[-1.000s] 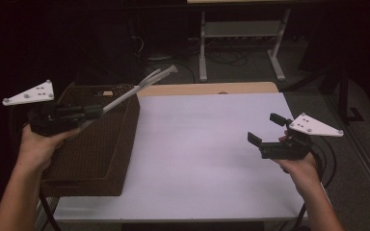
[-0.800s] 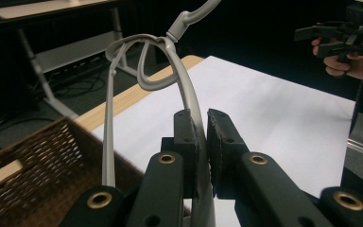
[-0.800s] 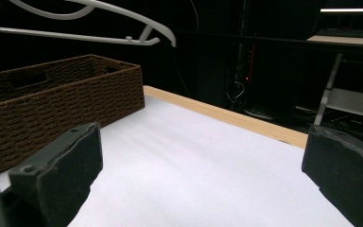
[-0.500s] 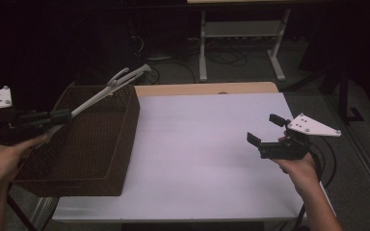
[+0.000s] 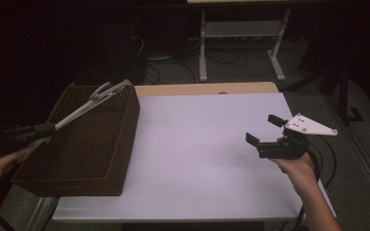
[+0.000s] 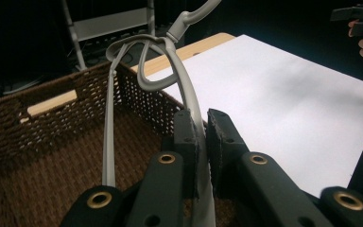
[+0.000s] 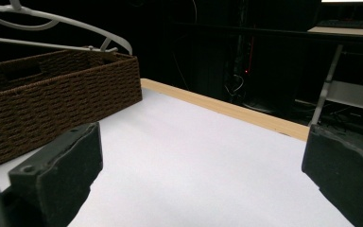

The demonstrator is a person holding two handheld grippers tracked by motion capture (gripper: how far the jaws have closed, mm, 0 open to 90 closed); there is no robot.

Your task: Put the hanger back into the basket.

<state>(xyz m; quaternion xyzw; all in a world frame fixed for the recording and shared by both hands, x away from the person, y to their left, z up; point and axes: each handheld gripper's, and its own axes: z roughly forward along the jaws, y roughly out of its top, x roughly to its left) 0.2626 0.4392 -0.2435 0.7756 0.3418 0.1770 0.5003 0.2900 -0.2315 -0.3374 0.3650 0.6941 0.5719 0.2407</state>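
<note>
Grey plastic hanger (image 6: pixel 182 90) is pinched tight in the left tongs (image 6: pixel 199 142), which grip one of its thin arms, and it hangs in the air over the brown woven basket (image 5: pixel 84 144) that sits at the left edge of the worktop (image 5: pixel 202 144). Its hook end pokes up past the far rim of the basket, near the far left corner. It looks light and thin, with smooth round bars that may slip or twist in the black pads, so a firm pinch on a straight part of an arm seems the best place to hold it. It may bend a little, but I think it is stiff enough to keep its shape. The basket is rough and bumpy, made of dark woven strands, with straight walls, a slot for a handle, and little holes all over. The worktop is flat, smooth and white, with a strip of pale wood along its far edge. The right tongs (image 5: pixel 264 132) are wide apart and hold nothing; they hover just over the worktop near its right edge, well apart from the basket
</note>
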